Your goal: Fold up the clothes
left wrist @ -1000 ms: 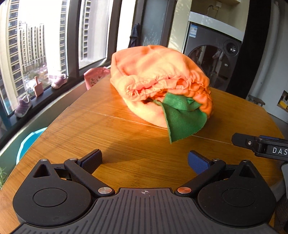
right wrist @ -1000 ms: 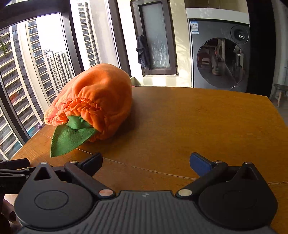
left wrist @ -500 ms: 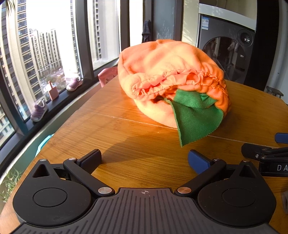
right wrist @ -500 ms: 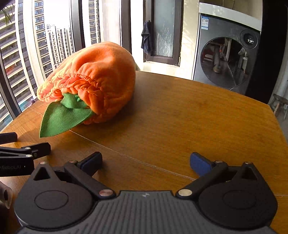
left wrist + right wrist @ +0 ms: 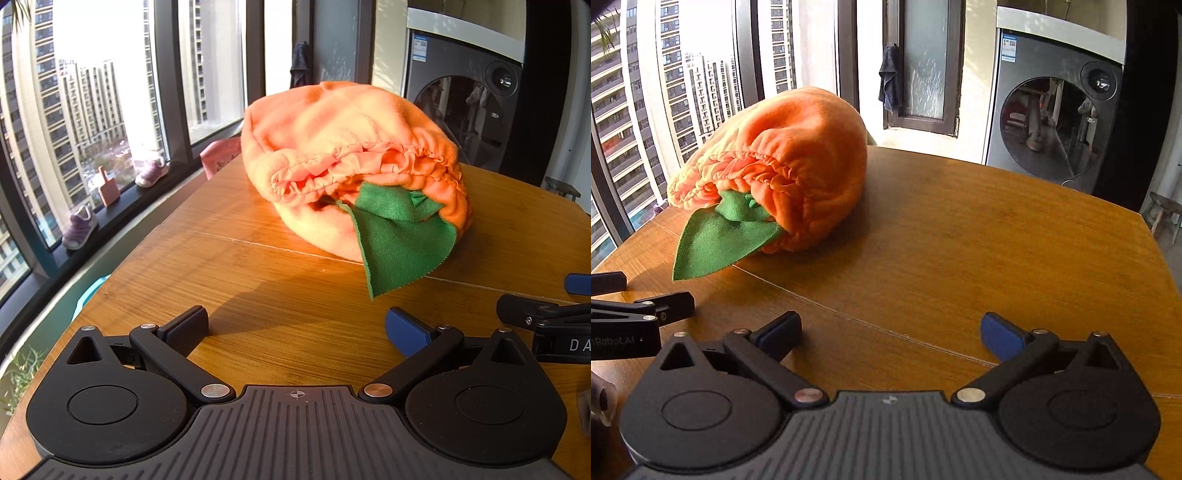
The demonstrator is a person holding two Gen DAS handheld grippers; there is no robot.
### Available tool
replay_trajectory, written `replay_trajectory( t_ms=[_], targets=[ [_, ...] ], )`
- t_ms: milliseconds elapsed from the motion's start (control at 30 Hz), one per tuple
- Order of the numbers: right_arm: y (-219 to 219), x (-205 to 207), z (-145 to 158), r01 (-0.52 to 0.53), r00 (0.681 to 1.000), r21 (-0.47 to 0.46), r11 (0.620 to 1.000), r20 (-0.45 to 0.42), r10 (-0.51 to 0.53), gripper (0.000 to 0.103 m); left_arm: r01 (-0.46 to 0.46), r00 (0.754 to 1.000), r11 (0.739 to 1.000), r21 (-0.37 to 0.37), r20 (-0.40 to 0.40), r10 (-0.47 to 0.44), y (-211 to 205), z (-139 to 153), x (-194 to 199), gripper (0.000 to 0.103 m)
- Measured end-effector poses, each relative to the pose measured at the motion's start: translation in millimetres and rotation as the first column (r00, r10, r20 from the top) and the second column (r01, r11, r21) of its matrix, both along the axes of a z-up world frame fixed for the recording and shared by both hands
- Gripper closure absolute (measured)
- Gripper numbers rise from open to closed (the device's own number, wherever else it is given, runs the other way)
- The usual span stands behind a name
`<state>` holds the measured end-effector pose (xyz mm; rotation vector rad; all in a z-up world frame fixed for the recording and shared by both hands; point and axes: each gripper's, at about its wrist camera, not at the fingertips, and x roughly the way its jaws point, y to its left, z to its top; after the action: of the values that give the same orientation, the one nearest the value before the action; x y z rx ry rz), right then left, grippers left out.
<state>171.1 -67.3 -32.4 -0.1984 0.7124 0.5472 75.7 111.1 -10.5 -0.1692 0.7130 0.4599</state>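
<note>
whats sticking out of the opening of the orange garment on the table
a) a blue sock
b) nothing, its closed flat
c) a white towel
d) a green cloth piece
d: a green cloth piece hangs out of the ruffled opening of the orange garment and down onto the table, seen from both wrist views.

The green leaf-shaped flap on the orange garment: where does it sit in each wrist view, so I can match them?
Left wrist view: the green flap hangs from the orange garment right of centre, tip toward the camera.
Right wrist view: the green flap lies at left, on the wooden table.
Shared landmark: the washing machine, upper right in both.
</note>
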Motion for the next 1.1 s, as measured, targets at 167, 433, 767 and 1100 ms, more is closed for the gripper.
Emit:
replay_trajectory(
  t_ms=[167, 433, 767, 1100],
  targets=[
    [-0.9, -0.1, 0.3, 0.0, 1.0, 0.0, 1.0, 0.0, 0.0, 0.0, 0.0, 1.0, 1.0, -0.001, 0.001, 0.0, 0.5, -0.1, 0.3, 0.0],
    [-2.2, 0.1, 0.7, -0.001, 1.0, 0.001, 1.0, 0.0, 0.001, 0.0, 0.0, 1.0, 1.0, -0.001, 0.001, 0.0, 1.0, -0.1, 0.4, 0.0],
    [-4.4, 0.4, 1.0, -0.002, 1.0, 0.001, 1.0, 0.0, 0.002, 0.0, 0.0, 1.0, 1.0, -0.002, 0.002, 0.0, -0.8, 0.6, -0.3, 0.0],
    [-6.3, 1.2, 1.7, 0.0, 1.0, 0.001, 1.0, 0.0, 0.0, 0.0, 0.0, 1.0, 1.0, -0.002, 0.002, 0.0, -3.4, 1.1, -0.5, 0.0]
  ],
)
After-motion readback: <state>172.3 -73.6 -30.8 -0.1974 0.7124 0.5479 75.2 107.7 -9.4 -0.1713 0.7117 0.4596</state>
